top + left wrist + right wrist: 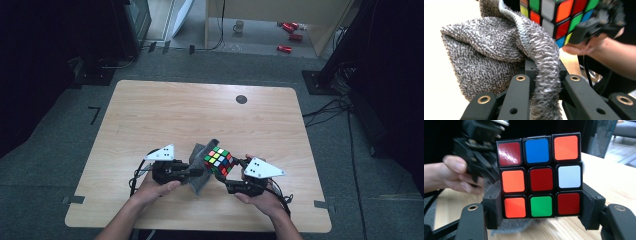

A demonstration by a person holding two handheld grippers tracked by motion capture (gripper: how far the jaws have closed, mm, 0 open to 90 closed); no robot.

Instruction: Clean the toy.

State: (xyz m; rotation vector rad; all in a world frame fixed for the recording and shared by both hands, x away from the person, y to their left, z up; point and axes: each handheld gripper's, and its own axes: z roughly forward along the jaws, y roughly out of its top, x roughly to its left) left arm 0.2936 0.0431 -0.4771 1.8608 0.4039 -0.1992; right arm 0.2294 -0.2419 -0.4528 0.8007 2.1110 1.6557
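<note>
The multicoloured plastic puzzle cube is held clamped in the right gripper jaws above the counter's near edge; the left gripper jaws are clamped on the grey knitted cloth beside it. Wiping is judged underway; next, cloth pressed against a face

1. The table stands on the floor, with the person's hands at its near edge.
2. The cube sits between the left gripper and the right gripper, raised above the tabletop.
3. The cloth hangs just left of the cube, touching it.
4. A round disc lies on the table's far side, well apart.
5. Cans and a mug lie on the floor beyond the table.
</note>
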